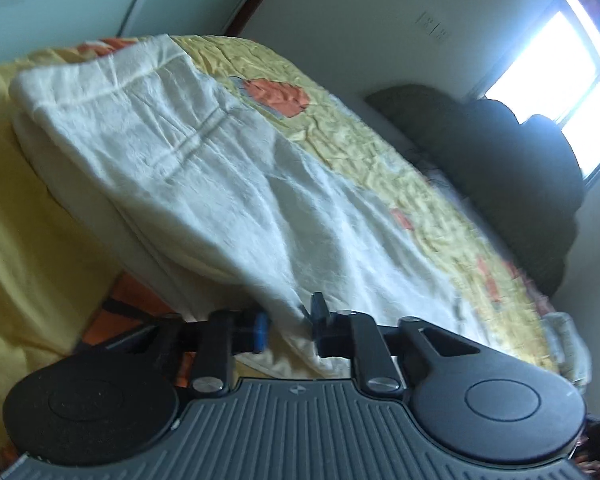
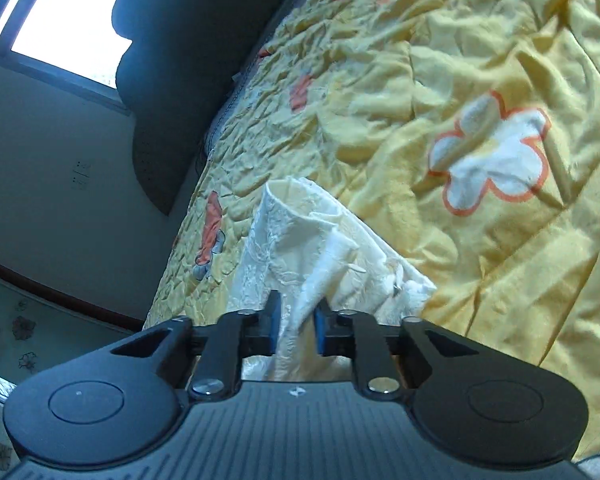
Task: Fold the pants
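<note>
The white pants [image 1: 188,168] lie spread over a yellow bedspread [image 1: 364,148], reaching from the upper left down to my left gripper [image 1: 288,326]. Its blue pads stand close together with a corner of the white cloth pinched between them. In the right wrist view, a bunched, creased end of the pants [image 2: 324,252] rises from between the blue pads of my right gripper [image 2: 296,326], which is shut on it. The cloth stands slightly off the bedspread [image 2: 480,60].
The bedspread has orange and white flower patches [image 2: 496,152]. A dark rounded headboard or cushion [image 1: 500,168] stands against the wall beside a bright window [image 1: 560,60]. The bed's edge and the floor [image 2: 8,344] show at the lower left of the right wrist view.
</note>
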### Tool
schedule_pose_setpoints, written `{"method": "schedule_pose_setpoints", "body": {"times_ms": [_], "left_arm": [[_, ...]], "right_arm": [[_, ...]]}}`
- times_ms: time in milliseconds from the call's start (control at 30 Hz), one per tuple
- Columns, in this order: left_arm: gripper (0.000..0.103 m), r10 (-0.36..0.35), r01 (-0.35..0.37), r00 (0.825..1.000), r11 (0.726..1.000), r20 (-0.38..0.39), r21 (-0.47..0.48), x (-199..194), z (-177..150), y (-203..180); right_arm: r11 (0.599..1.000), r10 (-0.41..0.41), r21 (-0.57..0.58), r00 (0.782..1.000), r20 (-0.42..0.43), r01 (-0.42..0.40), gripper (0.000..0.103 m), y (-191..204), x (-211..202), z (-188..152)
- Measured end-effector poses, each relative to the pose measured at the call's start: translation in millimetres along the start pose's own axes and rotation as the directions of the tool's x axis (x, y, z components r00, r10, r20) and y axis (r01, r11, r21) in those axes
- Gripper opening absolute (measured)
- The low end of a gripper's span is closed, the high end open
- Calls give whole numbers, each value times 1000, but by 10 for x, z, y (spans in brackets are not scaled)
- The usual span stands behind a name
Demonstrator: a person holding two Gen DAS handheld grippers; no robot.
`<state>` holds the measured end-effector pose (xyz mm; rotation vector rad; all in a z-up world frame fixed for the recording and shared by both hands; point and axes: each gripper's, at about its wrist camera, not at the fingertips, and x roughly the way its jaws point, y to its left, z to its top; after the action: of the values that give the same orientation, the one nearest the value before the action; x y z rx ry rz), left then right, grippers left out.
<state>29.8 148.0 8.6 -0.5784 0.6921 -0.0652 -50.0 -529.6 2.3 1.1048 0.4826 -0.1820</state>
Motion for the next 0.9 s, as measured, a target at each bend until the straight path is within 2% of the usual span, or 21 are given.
{"method": "schedule_pose_setpoints", "body": {"times_ms": [67, 100, 133, 167, 200, 233, 300, 467, 533, 600, 667, 767, 833, 900], "left_arm": [[17, 19, -18, 1000, 1000, -24, 12, 27, 4, 9], [17, 21, -21, 999, 1000, -25, 23, 30, -11, 27], [17, 18, -18, 1000, 999, -18, 31, 27, -25, 31], [17, 16, -15, 1000, 999, -14, 37, 25, -36, 31], [18, 17, -17, 1000, 999, -13, 45, 27, -46, 21], [27, 19, -18, 1000, 998, -15, 55, 24, -49, 16], [28, 10, -8, 1000, 998, -24, 68, 31, -30, 8], [30, -11, 13, 999, 998, -31, 64, 41, -10, 6], [34, -21, 23, 999, 999, -40, 39, 23, 17, 16], [42, -22, 22, 999, 1000, -34, 12, 9, 67, 32], [42, -3, 3, 1000, 1000, -22, 11, 6, 105, 25], [36, 53, -51, 998, 997, -35, 56, 30, 111, -13], [36, 49, -47, 998, 997, -28, 64, 32, 93, 8], [36, 44, -43, 999, 996, -20, 75, 32, 76, 16]], "right_arm": [[996, 60, -68, 995, 81, -55, 8, 114, -221, 35], [997, 29, -77, 997, 77, -23, 8, 39, -239, 57], [999, -35, -21, 999, 36, 36, 8, -138, -174, 89], [997, -65, 44, 998, -11, 65, 8, -329, -117, 86], [996, -59, 70, 998, -30, 61, 8, -434, -112, 63], [996, -38, 83, 999, -22, 40, 8, -475, -154, 37], [994, -20, 111, 1000, -12, 21, 9, -499, -229, 19], [993, -36, 107, 998, -46, 41, 12, -471, -127, 107], [992, -25, 122, 998, -59, 32, 13, -498, -73, 127], [988, -17, 151, 997, -76, 28, 13, -526, -28, 106], [990, -14, 138, 999, -40, 19, 13, -485, -48, 129], [996, 14, 86, 998, 62, -19, 10, -387, -251, 170], [992, -78, 104, 997, 10, 76, 10, -574, -185, 187], [988, -61, 138, 998, -11, 62, 10, -715, -216, 186]]}}
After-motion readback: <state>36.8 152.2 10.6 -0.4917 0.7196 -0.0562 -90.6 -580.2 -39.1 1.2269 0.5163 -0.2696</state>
